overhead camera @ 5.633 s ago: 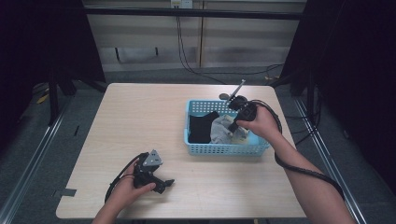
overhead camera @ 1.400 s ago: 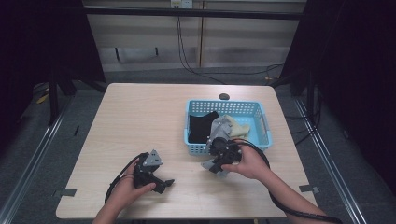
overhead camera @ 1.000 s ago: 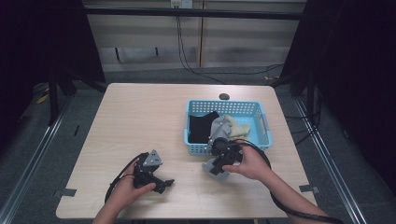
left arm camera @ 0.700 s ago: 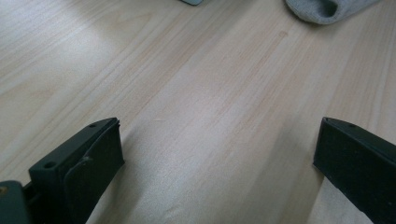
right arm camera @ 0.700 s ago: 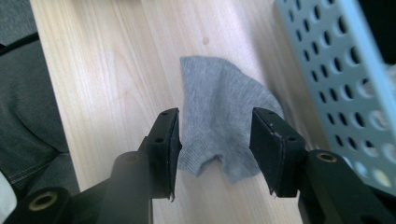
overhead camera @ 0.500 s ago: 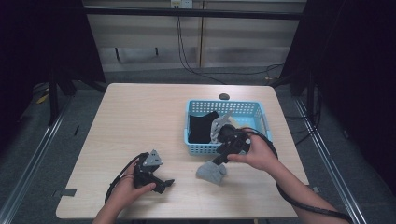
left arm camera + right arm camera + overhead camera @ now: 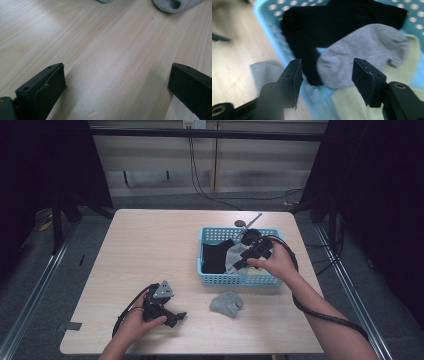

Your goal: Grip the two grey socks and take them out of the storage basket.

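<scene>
With one grey sock [image 7: 226, 303] dropped on the table [image 7: 150, 245] behind the right gripper [image 7: 248, 258], jaws just opened, empty: hovering over second grey sock [image 7: 362, 57] in blue basket [image 7: 235, 280], directly ahead. Next: lower, pinch. Left gripper [image 7: 167, 312] wide, idle.

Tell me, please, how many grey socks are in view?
2: one grey sock on the table in front of the blue basket, one grey sock in the basket beside a black garment. More may lie hidden underneath.
</scene>
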Demonstrator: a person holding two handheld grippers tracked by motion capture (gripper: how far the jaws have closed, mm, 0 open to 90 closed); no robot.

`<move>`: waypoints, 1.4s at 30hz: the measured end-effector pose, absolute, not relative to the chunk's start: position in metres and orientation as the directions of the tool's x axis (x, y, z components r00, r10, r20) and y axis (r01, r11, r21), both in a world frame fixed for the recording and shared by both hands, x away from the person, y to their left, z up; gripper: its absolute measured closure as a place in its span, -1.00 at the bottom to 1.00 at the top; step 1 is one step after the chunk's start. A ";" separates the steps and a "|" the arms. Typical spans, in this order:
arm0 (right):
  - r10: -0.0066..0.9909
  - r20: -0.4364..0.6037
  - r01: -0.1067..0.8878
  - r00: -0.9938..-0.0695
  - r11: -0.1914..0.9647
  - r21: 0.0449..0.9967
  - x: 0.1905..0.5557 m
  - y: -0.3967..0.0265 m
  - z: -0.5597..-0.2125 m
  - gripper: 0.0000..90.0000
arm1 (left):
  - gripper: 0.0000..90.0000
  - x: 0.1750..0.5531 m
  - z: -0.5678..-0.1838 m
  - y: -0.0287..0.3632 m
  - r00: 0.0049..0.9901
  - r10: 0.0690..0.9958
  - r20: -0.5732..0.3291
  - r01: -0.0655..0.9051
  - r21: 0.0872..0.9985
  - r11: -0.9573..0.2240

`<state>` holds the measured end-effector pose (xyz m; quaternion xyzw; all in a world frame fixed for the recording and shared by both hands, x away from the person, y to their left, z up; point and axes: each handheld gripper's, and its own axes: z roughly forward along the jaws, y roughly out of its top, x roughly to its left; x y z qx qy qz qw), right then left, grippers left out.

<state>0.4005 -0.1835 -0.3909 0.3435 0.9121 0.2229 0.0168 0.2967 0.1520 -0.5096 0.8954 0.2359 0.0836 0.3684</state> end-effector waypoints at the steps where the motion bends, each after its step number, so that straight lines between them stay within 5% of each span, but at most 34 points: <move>1: 0.645 0.120 0.629 -0.754 0.658 0.414 0.404 -0.185 -0.392 -0.10 | -0.99 0.297 -0.510 0.152 0.875 0.484 -0.024 0.361 0.699 -0.618; 18: 0.732 0.114 0.719 -0.672 0.606 0.340 0.432 -0.189 -0.444 -0.17 | -0.99 0.297 -0.510 0.152 0.875 0.484 -0.025 0.361 0.699 -0.617; 42: 0.714 0.023 0.696 -0.699 0.673 0.251 0.433 -0.180 -0.460 0.89 | -0.99 0.297 -0.510 0.152 0.874 0.485 -0.027 0.363 0.699 -0.616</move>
